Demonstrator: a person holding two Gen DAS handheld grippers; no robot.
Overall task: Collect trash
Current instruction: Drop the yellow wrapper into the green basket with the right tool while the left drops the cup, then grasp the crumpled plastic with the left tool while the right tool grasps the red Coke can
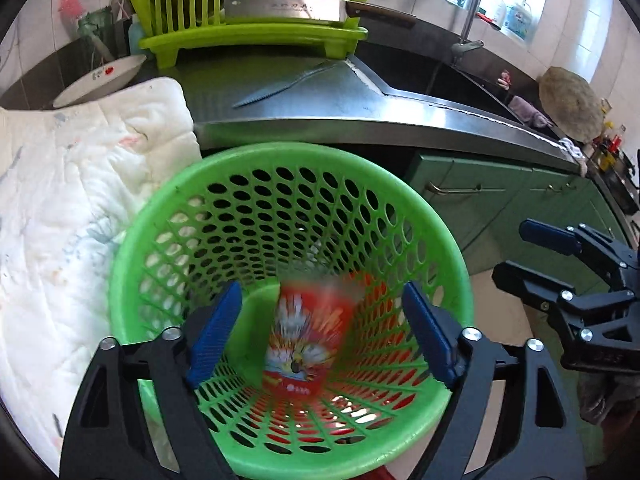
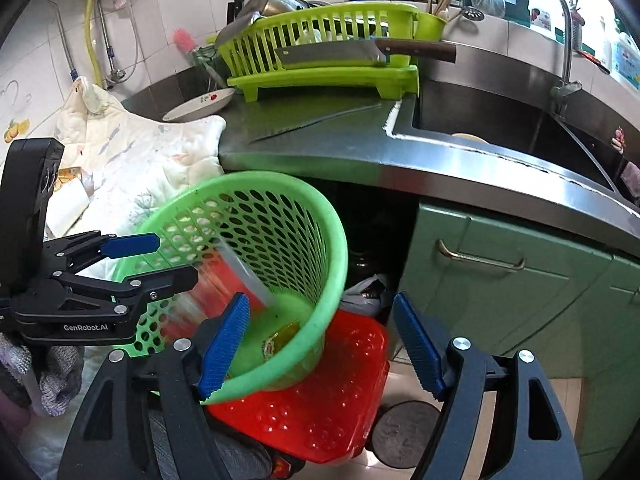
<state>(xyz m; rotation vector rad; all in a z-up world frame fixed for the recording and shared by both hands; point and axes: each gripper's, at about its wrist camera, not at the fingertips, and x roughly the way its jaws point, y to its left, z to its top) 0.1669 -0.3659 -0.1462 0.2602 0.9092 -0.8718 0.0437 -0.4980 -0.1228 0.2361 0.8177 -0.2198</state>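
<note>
A green perforated basket (image 1: pixel 288 168) stands below the steel counter, on a red plastic stool (image 2: pixel 320 408). Inside it is a red printed cup (image 1: pixel 308 340), blurred and touching neither pad. My left gripper (image 1: pixel 322 336) hangs open over the basket's mouth, with the cup showing between its blue pads (image 1: pixel 216 332). From the right wrist the left gripper (image 2: pixel 176 258) reaches in from the left, and a blurred clear cup with a straw (image 2: pixel 248 272) is in the basket above a yellow wrapper (image 2: pixel 282 338). My right gripper (image 2: pixel 320 346) is open and holds nothing, beside the basket's right (image 1: pixel 512 250).
On the steel counter (image 1: pixel 360 104) lie a serrated knife (image 1: pixel 280 88) and a lime dish rack (image 1: pixel 256 12) with a cleaver across it. The sink and tap (image 2: pixel 560 40) are at the right, a white quilted cloth (image 1: pixel 72 200) at the left, green cabinet doors (image 2: pixel 500 272) below.
</note>
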